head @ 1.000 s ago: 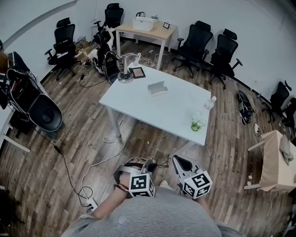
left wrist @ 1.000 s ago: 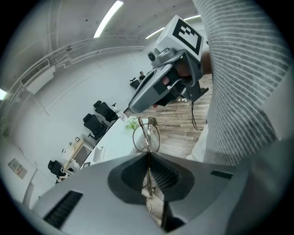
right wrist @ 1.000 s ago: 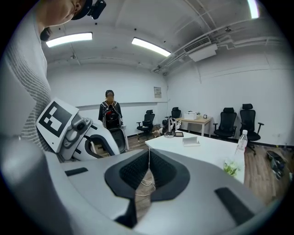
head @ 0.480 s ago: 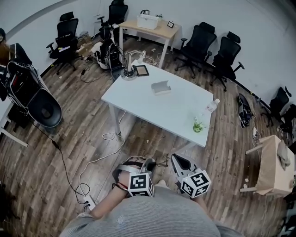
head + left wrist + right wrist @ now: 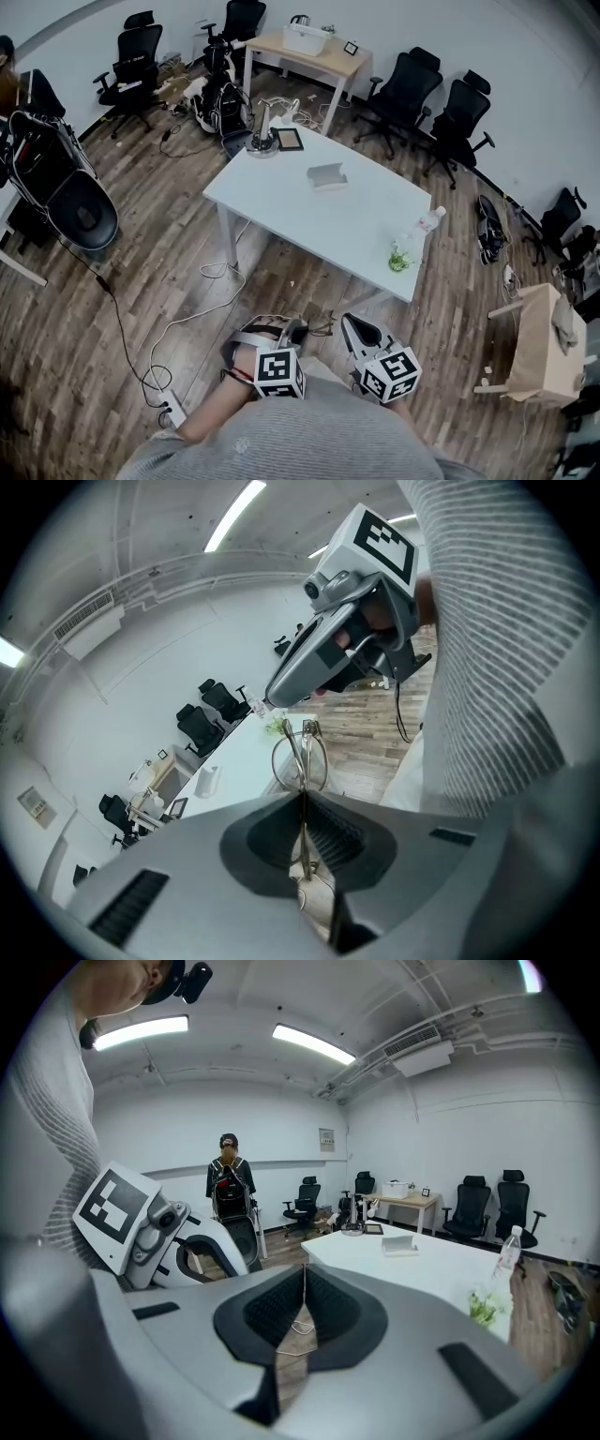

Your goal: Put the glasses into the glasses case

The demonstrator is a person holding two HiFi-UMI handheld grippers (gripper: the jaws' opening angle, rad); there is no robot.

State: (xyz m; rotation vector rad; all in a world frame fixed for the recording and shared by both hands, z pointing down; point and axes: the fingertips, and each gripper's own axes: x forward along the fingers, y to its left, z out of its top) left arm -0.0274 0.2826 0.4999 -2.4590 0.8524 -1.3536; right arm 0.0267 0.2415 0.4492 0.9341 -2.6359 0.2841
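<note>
The glasses (image 5: 302, 759) are sitting pinched in the left gripper (image 5: 302, 797). The frame is thin metal wire, its round rims are poking out past the jaw tips, and one slim bar is running down between the black ribbed pads (image 5: 333, 832) clamping it. The person is holding that gripper tucked in close against the stomach, with the left forearm (image 5: 217, 417) angling in from the side and the nose tipping forward and down toward the floor (image 5: 141, 281).

The right gripper (image 5: 305, 1266) is riding just beside it, pointing nearer to level at the table (image 5: 309, 220). Its jaws are pressing together at the tips with nothing in them, and only planks and a white cable (image 5: 302, 1327) are showing through the slit lower down. Both shells are reading as smooth, rounded grey plastic, each one carrying a black-and-white marker cube (image 5: 279, 372). The shirt (image 5: 309, 441) behind them is showing as a fine-striped grey knit.

The glasses case (image 5: 326, 175) is lying on the far half of the table, pale and boxy, well apart from both grippers. The tabletop is showing as a flat, smooth white rectangle on thin white legs over dark wood-grain planks.
</note>
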